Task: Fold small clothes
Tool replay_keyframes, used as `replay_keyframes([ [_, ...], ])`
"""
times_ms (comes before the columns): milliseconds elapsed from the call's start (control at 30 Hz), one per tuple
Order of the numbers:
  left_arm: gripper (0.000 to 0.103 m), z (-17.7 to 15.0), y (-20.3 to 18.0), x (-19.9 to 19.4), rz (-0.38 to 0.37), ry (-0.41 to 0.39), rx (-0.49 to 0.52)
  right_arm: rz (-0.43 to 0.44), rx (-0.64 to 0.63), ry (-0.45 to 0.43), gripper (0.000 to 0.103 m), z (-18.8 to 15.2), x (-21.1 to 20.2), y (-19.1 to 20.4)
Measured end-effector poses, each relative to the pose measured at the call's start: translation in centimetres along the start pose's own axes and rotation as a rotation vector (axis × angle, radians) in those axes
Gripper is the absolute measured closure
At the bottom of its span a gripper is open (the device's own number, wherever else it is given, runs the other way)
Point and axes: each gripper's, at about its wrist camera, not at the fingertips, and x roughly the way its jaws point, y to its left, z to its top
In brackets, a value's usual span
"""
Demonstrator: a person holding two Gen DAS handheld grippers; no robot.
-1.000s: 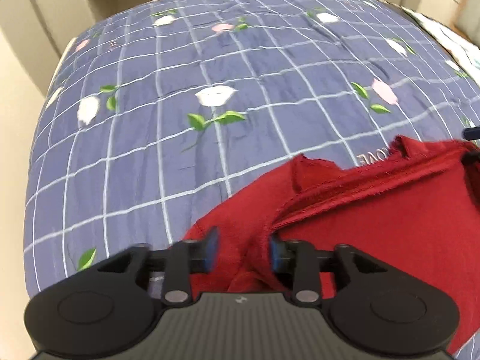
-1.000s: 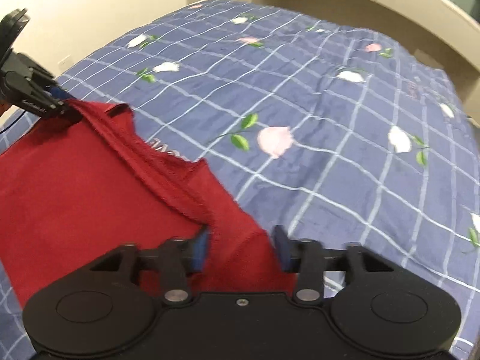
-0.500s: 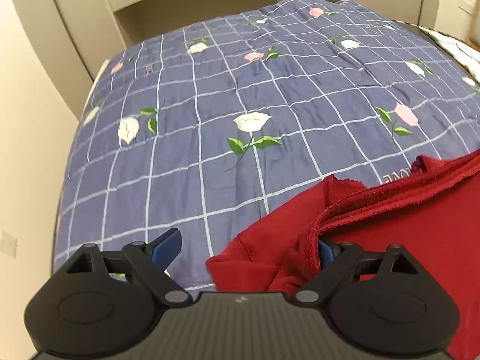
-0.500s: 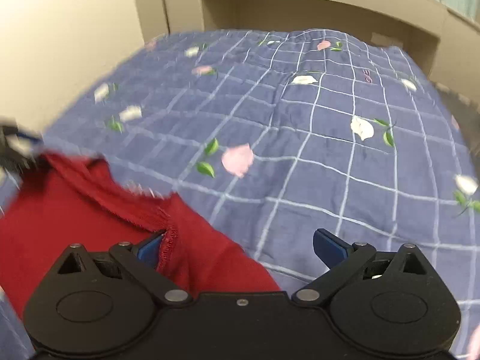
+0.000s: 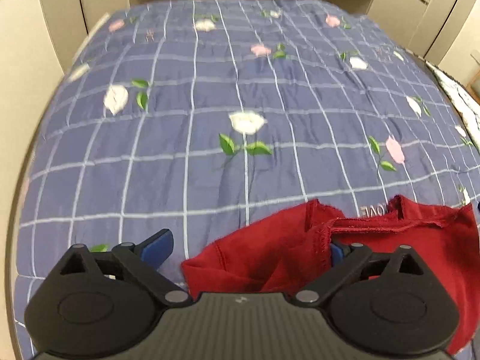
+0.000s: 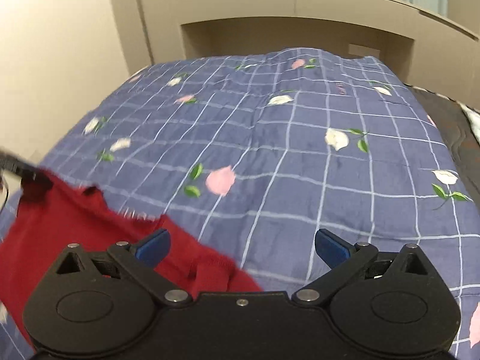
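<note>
A red garment lies spread on a bed covered by a blue checked quilt with flowers. The left tongs are still spreading apart, one red corner lying loose between their blue pads. The right tongs stand wide apart above the garment's opposite corner, gripping nothing. Beige cupboards stand behind.

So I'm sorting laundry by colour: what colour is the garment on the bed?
Dark red garment, plain, seen best in the left wrist view.
</note>
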Motion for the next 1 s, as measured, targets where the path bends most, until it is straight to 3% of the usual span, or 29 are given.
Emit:
replay_keyframes([
  [100,0.002,0.7,0.6,0.6,-0.003,0.076,0.004,-0.013,-0.102,0.012,0.001,-1.4,-0.1,1.7],
  [167,0.002,1.2,0.0,0.3,0.023,0.085,0.09,-0.016,-0.151,0.02,0.001,-2.1,-0.1,2.6],
  [333,0.001,1.7,-2.7,-1.4,0.074,0.021,0.403,-0.013,-0.26,0.004,0.001,-3.4,-0.3,4.6],
  [500,0.001,0.9,-5.2,-2.7,0.092,-0.073,0.602,0.008,-0.306,-0.018,0.001,-4.3,-0.9,5.9],
  [600,0.001,0.3,-6.0,-3.1,0.069,-0.099,0.636,0.027,-0.325,-0.044,0.001,-4.5,-1.4,6.8],
  [767,0.001,-0.4,-6.3,-3.2,-0.037,-0.072,0.652,0.101,-0.338,-0.066,0.001,-4.5,-0.9,8.9],
  [867,0.001,-0.3,-5.9,-2.7,-0.073,-0.019,0.617,0.114,-0.349,-0.07,0.001,-4.1,0.0,10.4],
  [1000,0.001,-0.5,-4.7,-2.4,-0.074,-0.022,0.546,0.1,-0.345,-0.066,0.001,-3.9,0.5,10.9],
])
